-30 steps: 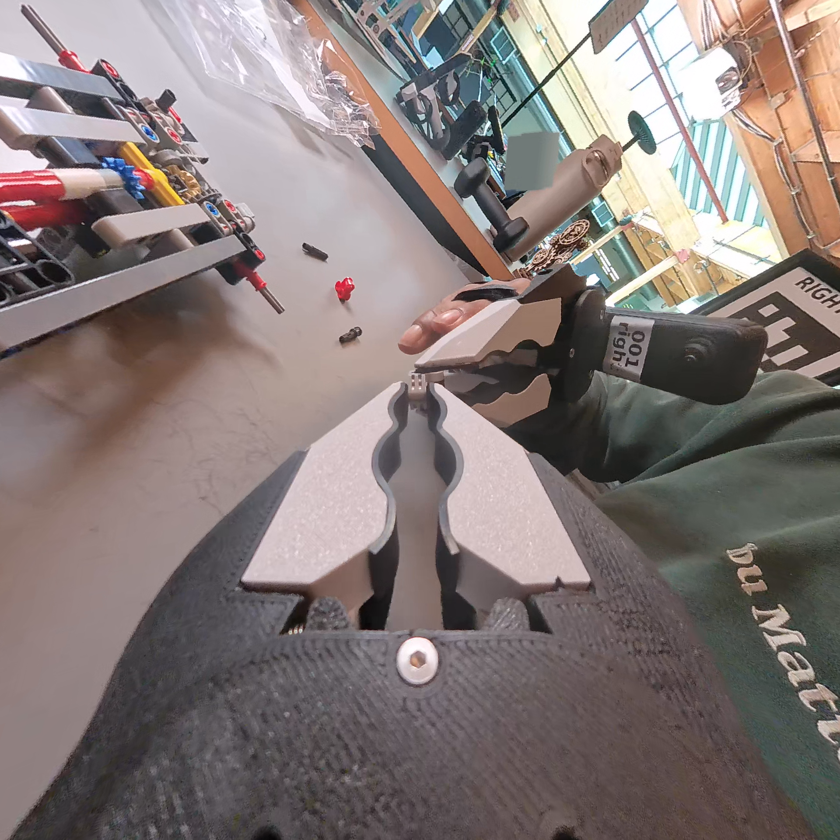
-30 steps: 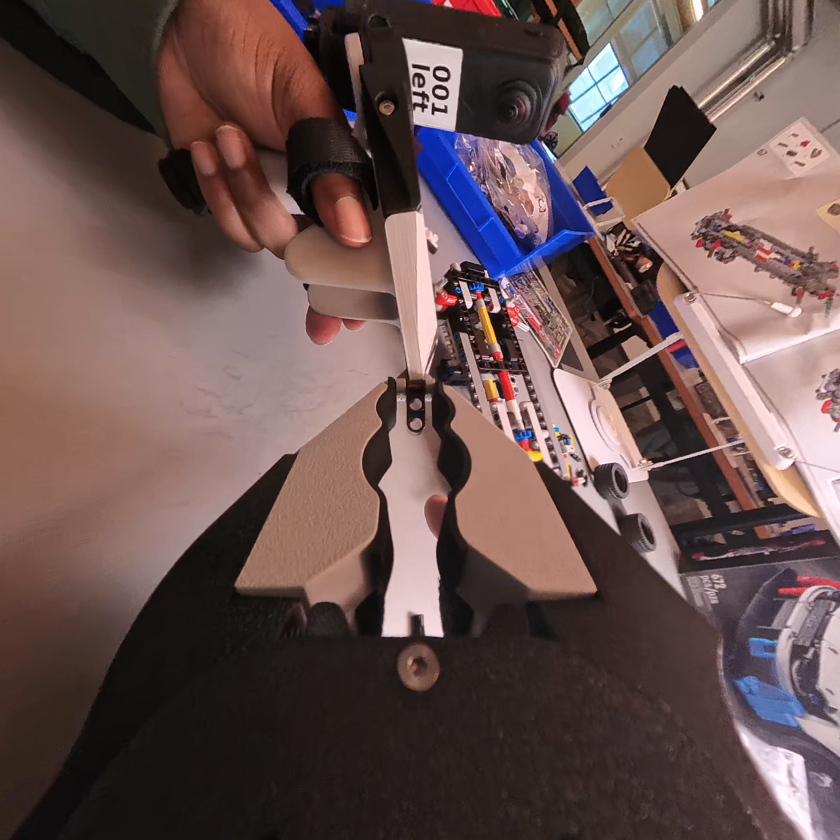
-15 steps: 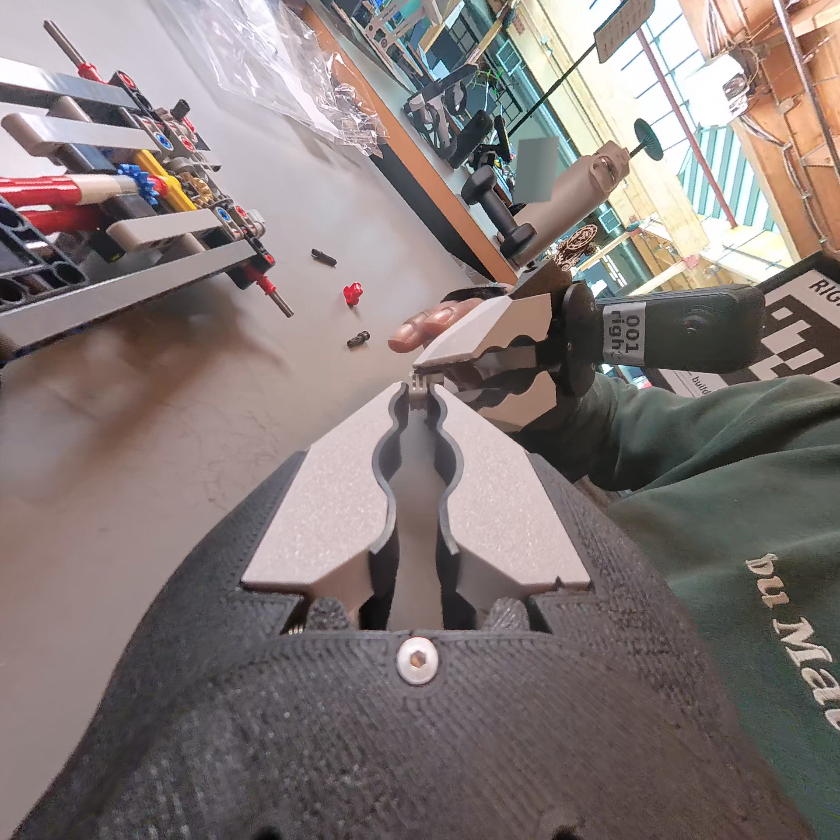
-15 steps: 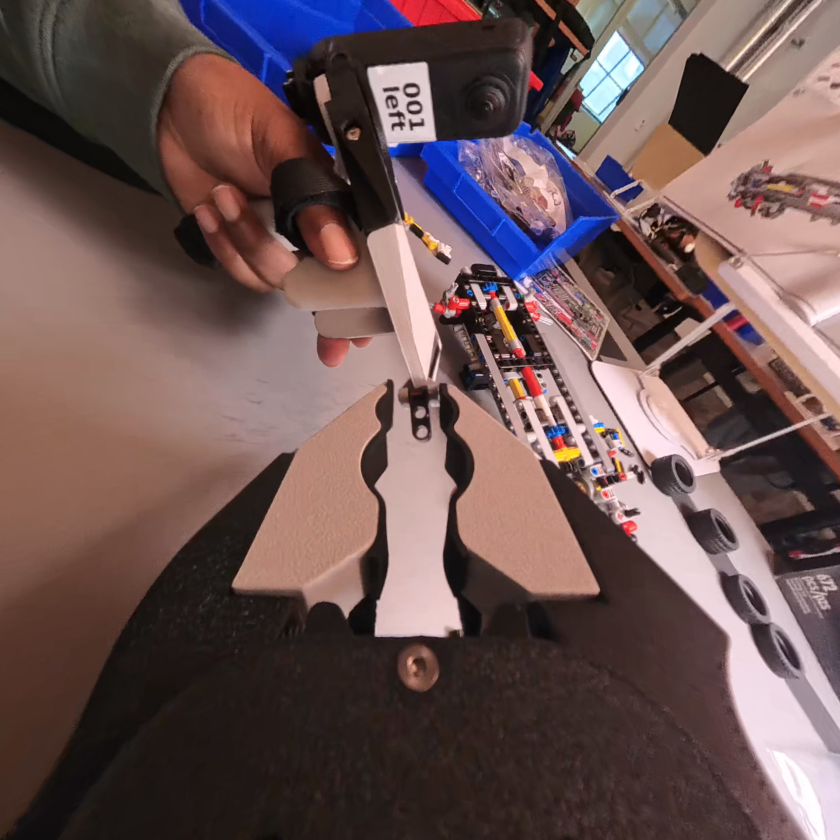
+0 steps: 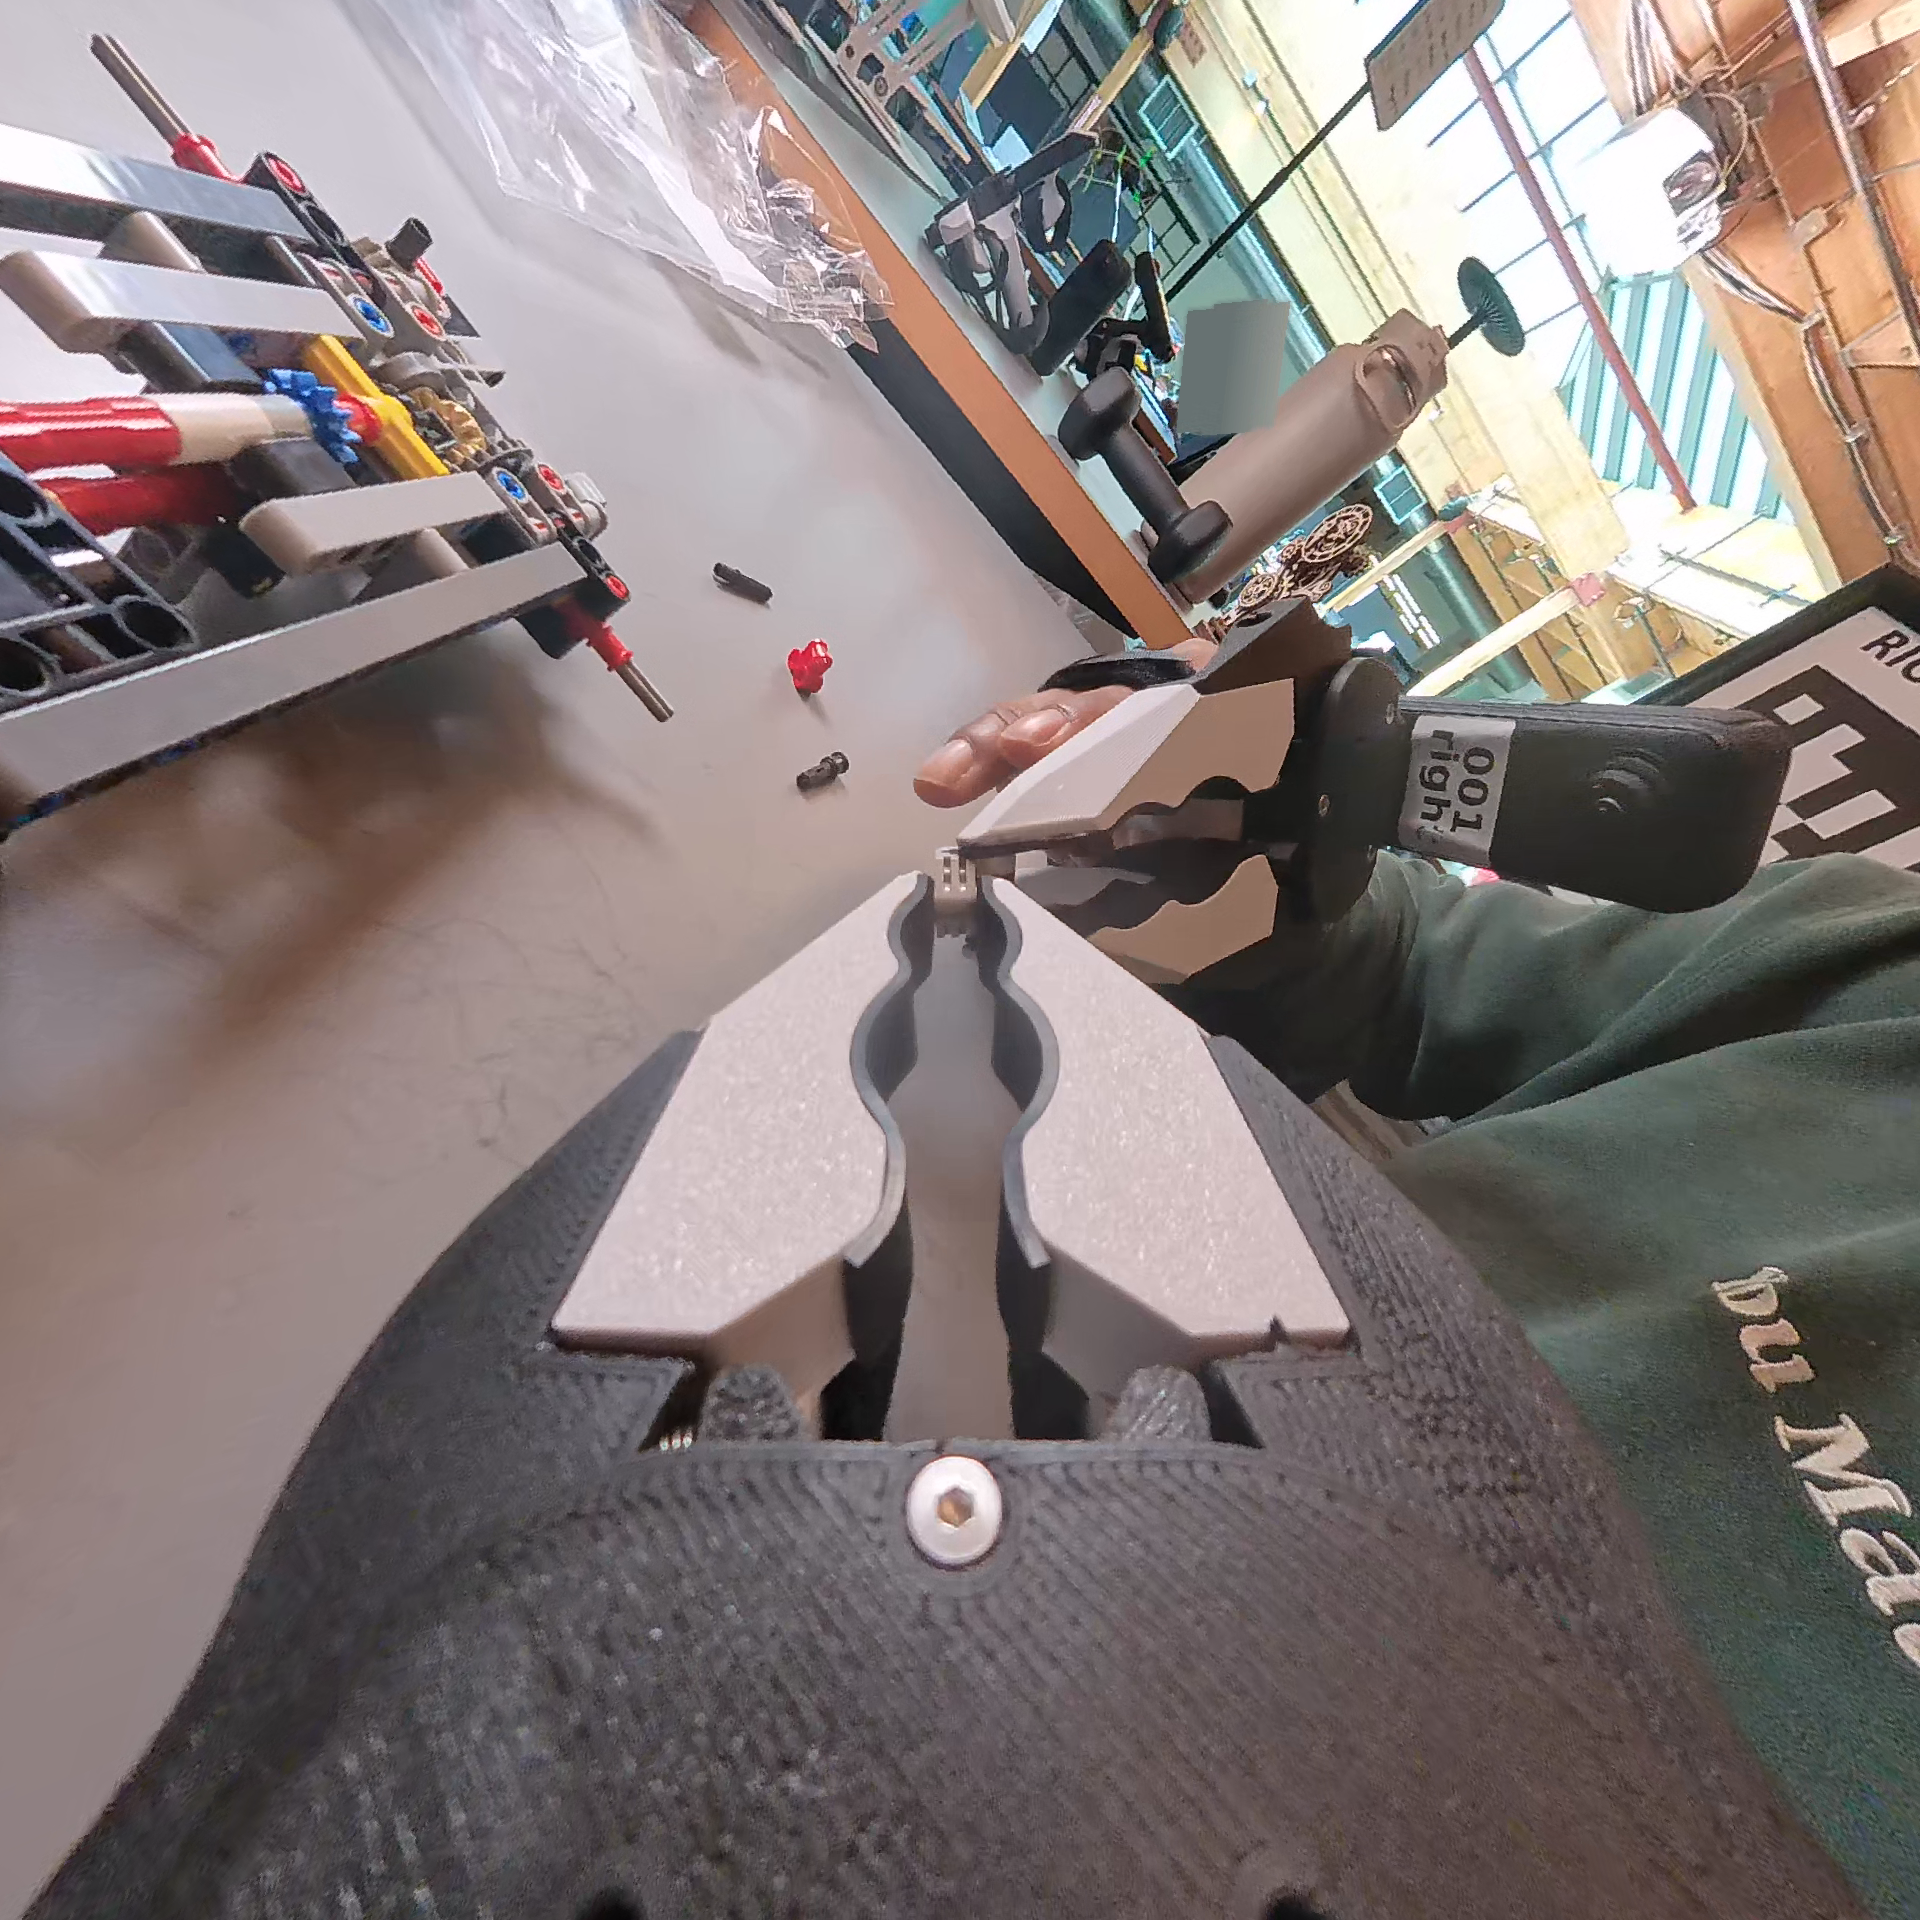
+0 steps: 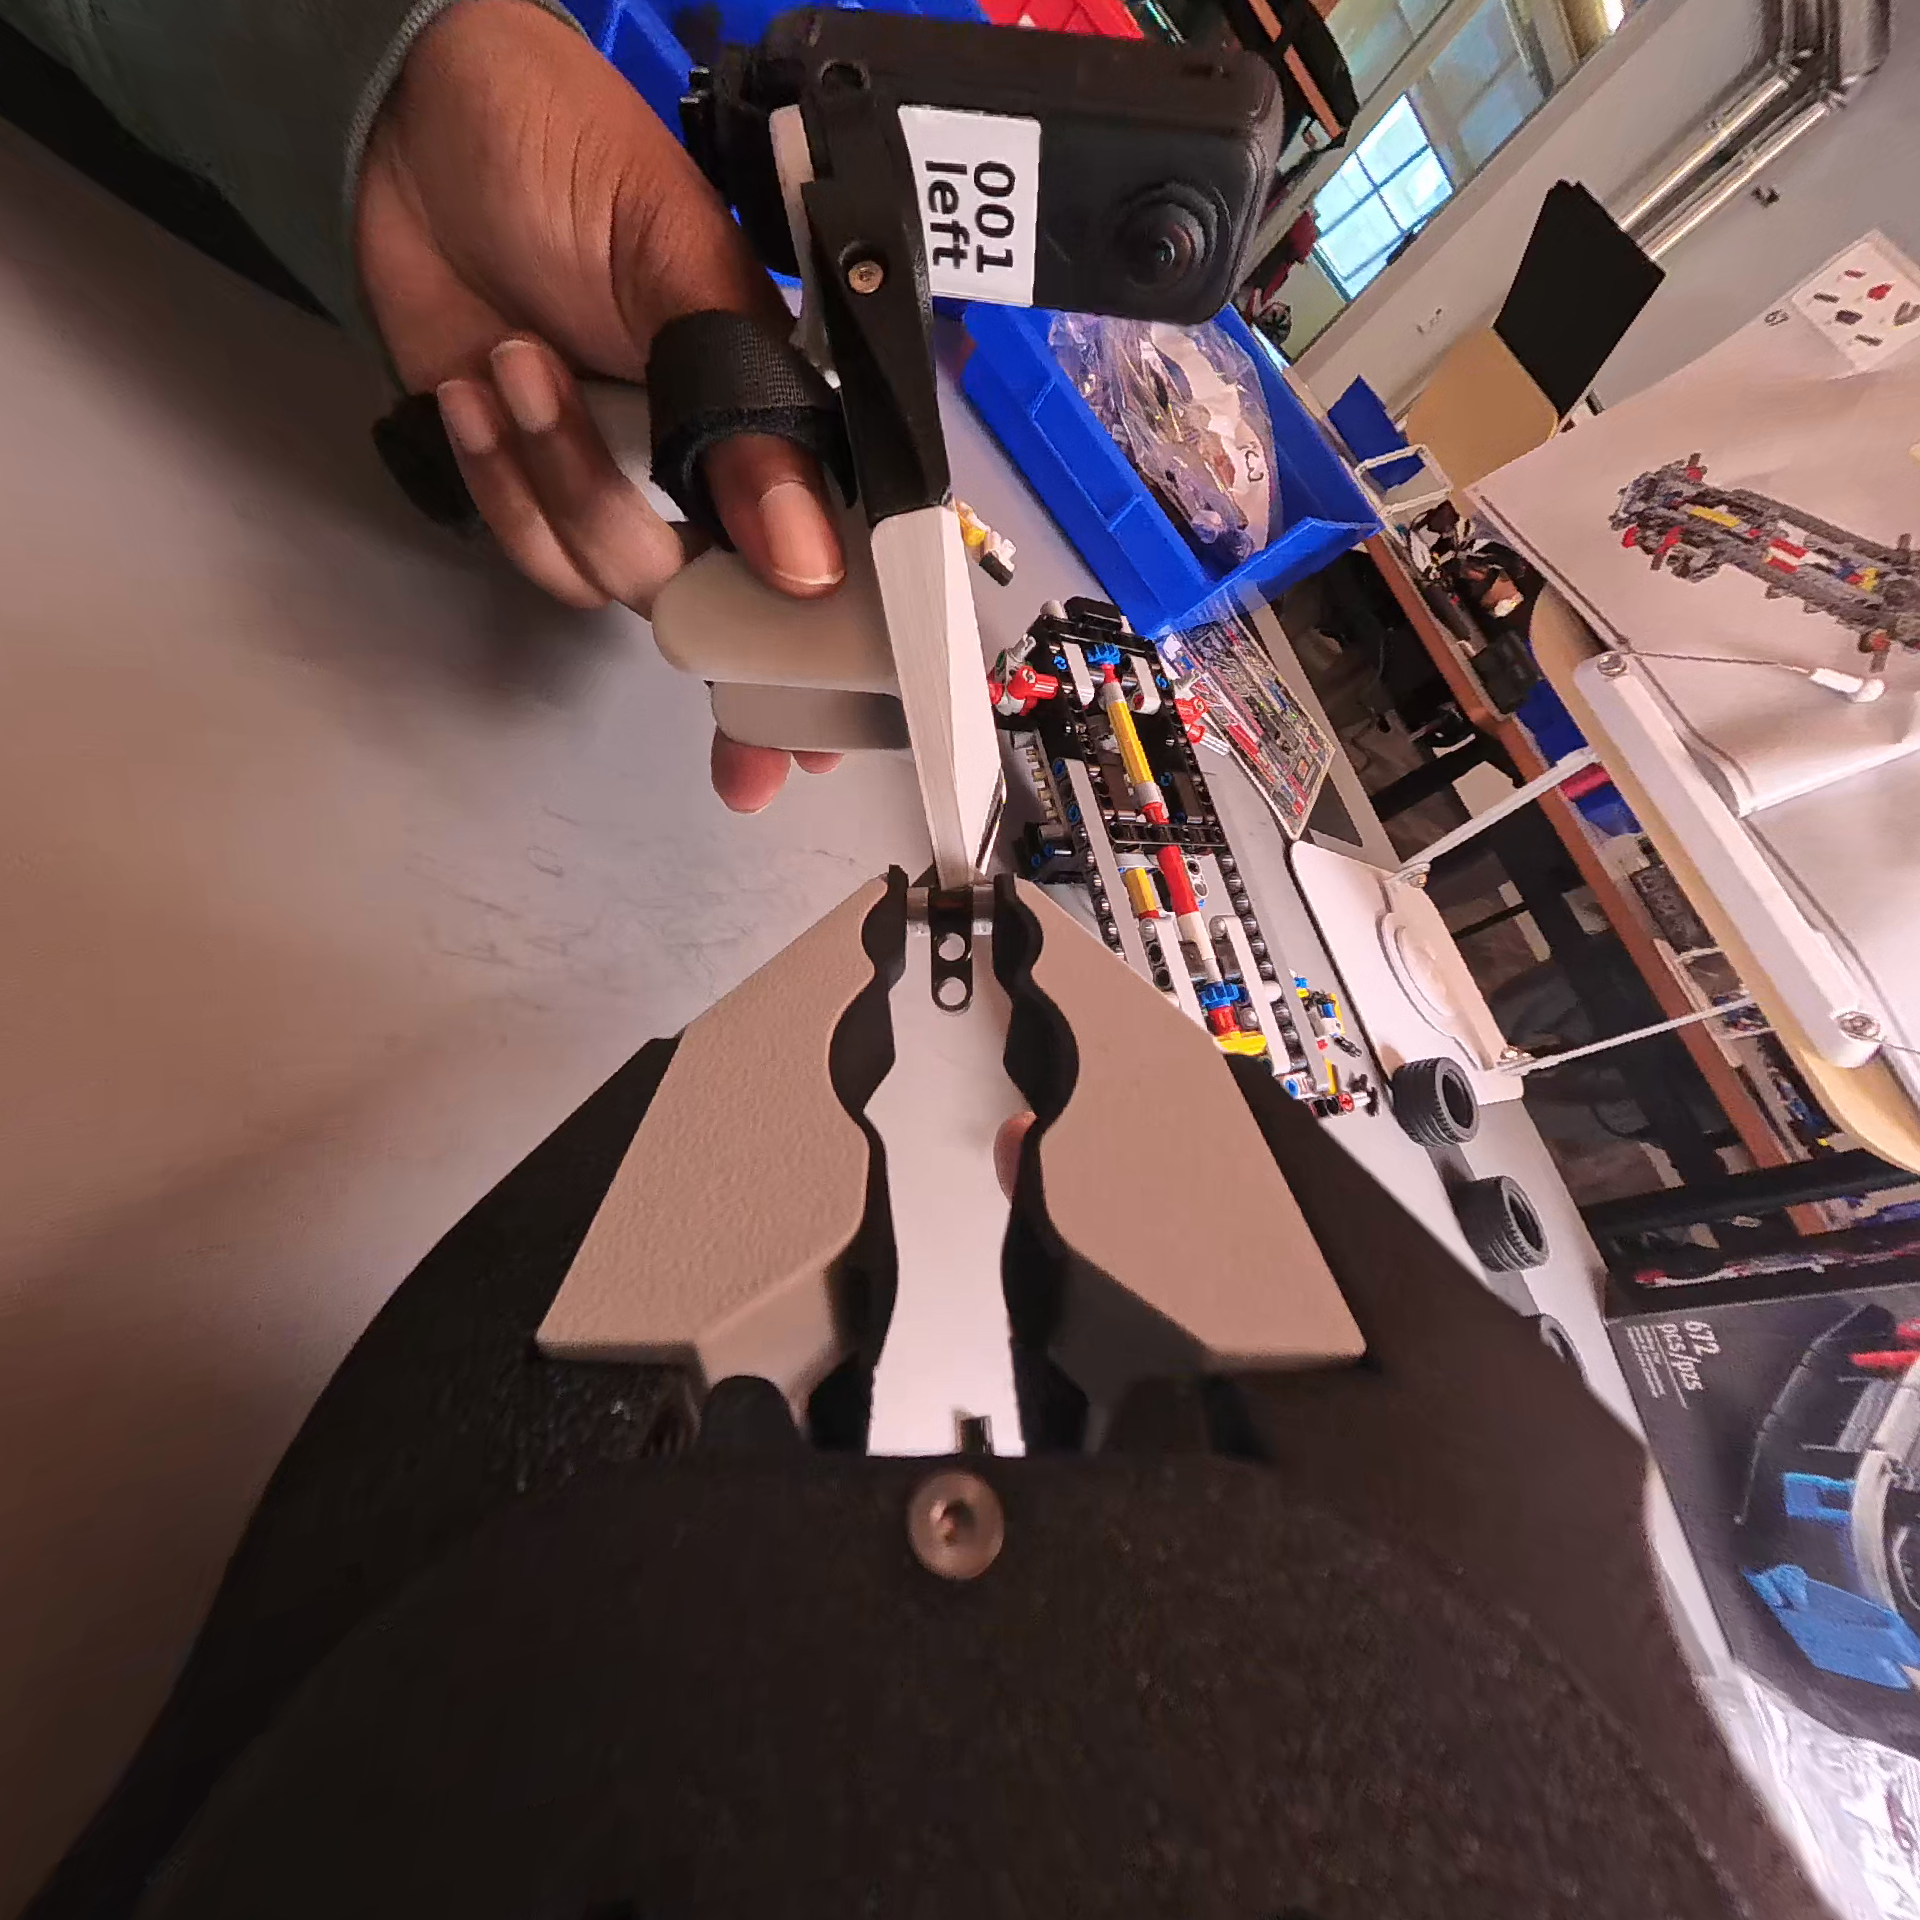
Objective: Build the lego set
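Both grippers have drifted slightly while staying clamped on one small grey piece (image 5: 954, 875), left gripper (image 5: 951, 904) meeting right gripper (image 6: 951, 914) beside the chassis (image 6: 1143, 831): mid-handover, likely.

Each wrist view looks close along own fingers, facing other; both share lego chassis (image 5: 260, 436) (image 6: 1153, 831) on table.

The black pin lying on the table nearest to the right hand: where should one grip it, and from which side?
Probably the middle of the black pin, coming from straight above and closing across its thin width. It lies flat on the table, long and narrow, with free space around it; its small ends offer little hold.
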Available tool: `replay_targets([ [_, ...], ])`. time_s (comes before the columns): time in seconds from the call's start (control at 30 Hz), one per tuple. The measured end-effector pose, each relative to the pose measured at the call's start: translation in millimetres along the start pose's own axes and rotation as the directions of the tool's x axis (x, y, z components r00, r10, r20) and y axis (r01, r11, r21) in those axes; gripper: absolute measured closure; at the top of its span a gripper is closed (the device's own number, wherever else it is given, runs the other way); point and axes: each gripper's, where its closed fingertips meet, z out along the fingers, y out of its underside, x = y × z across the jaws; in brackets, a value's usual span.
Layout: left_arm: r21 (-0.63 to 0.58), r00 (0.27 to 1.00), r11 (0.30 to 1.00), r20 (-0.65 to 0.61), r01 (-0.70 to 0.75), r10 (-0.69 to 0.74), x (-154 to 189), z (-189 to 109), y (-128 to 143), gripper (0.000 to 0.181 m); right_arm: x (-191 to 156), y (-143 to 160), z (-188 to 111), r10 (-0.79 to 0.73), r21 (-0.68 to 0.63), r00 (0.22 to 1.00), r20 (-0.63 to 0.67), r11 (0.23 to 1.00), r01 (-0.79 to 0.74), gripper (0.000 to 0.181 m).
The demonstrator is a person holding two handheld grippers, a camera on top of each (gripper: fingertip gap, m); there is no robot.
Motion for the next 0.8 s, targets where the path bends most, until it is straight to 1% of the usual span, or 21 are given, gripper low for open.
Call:
replay_targets([
  [0.1, -0.01, 1.0, 1.0, 0.01, -0.007, 0.007, -1.9, 0.2, 2.1, 0.176, -2.0, 2.5, 1.1, -0.025, -0.03, 1.0, 0.001, 0.999, 0.025, 0.168],
  [0.27, -0.014, 1.0, 0.999, 0.01, -0.029, 0.029, -0.8, 0.3, 2.9, 0.175, -2.6, 2.1, 0.2, 0.0, -0.03, 1.0, 0.01, 1.0, 0.0, 0.168],
  [0.37, -0.016, 1.0, 1.0, -0.01, -0.02, 0.02, 0.4, 0.7, 4.2, 0.175, -4.0, 1.6, -1.0, 0.04, -0.026, 0.999, 0.031, 0.999, -0.039, 0.168],
  [0.47, -0.012, 0.999, 1.0, -0.038, -0.026, 0.026, 3.7, 0.7, 3.6, 0.175, -3.9, -0.8, -3.2, 0.115, -0.001, 0.991, 0.065, 0.993, -0.115, 0.168],
  [0.57, -0.014, 0.998, 0.999, -0.048, -0.03, 0.029, 6.2, 0.6, 3.6, 0.175, -4.2, -2.7, -4.7, 0.094, 0.014, 0.993, 0.068, 0.995, -0.096, 0.168],
  [0.73, 0.016, 0.997, 0.999, -0.07, 0.04, -0.039, 6.2, -1.2, -2.4, 0.176, 1.2, -6.6, -3.1, 0.122, 0.077, 0.992, 0.042, 0.989, -0.125, 0.167],
  [0.77, 0.021, 0.994, 0.997, -0.081, 0.069, -0.067, 5.6, -1.9, -3.2, 0.176, 2.0, -6.5, -2.9, 0.11, 0.08, 0.994, 0.026, 0.99, -0.112, 0.164],
  [0.8, 0.026, 0.992, 0.995, -0.087, 0.096, -0.093, 3.9, -3.0, -3.8, 0.176, 1.1, -4.4, -2.1, 0.096, 0.068, 0.995, 0.024, 0.993, -0.097, 0.152],
])
